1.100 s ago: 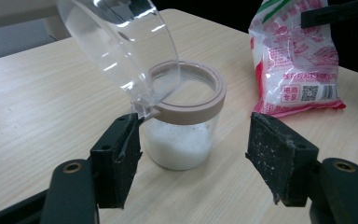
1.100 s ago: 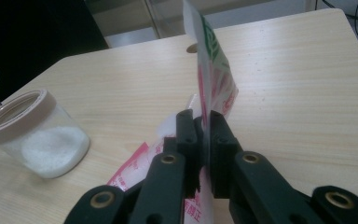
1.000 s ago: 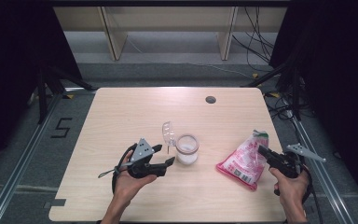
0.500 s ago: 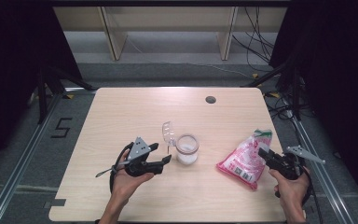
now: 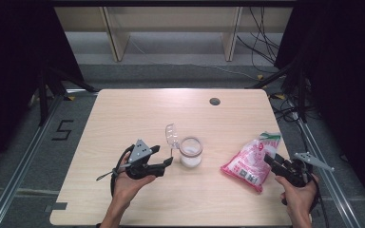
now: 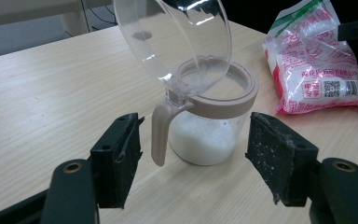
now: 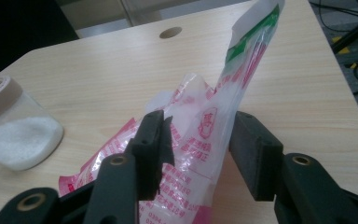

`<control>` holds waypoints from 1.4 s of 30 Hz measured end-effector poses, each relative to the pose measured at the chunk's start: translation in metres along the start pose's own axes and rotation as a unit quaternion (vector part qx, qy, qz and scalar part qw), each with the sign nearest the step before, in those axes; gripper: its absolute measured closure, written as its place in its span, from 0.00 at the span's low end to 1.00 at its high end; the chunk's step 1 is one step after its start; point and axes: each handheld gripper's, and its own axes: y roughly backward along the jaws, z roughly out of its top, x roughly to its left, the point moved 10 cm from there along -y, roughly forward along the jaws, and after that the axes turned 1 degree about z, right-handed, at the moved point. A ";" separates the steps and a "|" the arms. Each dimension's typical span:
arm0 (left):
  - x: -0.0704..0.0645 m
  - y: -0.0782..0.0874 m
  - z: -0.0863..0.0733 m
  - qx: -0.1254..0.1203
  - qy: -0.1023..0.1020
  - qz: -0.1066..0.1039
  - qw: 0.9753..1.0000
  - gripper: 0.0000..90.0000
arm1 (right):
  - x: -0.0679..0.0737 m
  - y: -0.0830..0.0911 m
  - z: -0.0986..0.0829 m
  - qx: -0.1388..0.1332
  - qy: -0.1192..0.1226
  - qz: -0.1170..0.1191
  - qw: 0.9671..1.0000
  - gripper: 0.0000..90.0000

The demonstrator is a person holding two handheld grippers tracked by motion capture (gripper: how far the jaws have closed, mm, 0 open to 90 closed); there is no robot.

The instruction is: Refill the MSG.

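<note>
A clear jar (image 5: 191,152) with a beige rim and white granules inside stands mid-table, its clear hinged lid (image 5: 172,135) tipped open to the left. My left gripper (image 5: 168,162) is just left of it, open. In the left gripper view the jar (image 6: 209,135) and lid (image 6: 177,42) stand just beyond the gripper (image 6: 193,156), whose jaws are spread wide. A pink and white bag (image 5: 251,160) lies to the right. My right gripper (image 5: 268,159) is open at its right edge, and the bag's raised top (image 7: 214,116) stands between the jaws of that gripper (image 7: 199,135).
The wooden table (image 5: 123,109) has a small round cable hole (image 5: 214,101) at the back right. Shelving legs and cables lie on the floor behind, and dark stands flank both sides. The table's right edge is close to my right hand.
My left gripper has shifted slightly left and up beside the jar. The right gripper and the bag have hardly moved.
</note>
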 end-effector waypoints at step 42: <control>0.013 -0.003 0.000 0.000 0.003 0.010 1.000 0.44 | 0.100 0.026 -0.045 0.055 0.138 0.085 0.985 0.45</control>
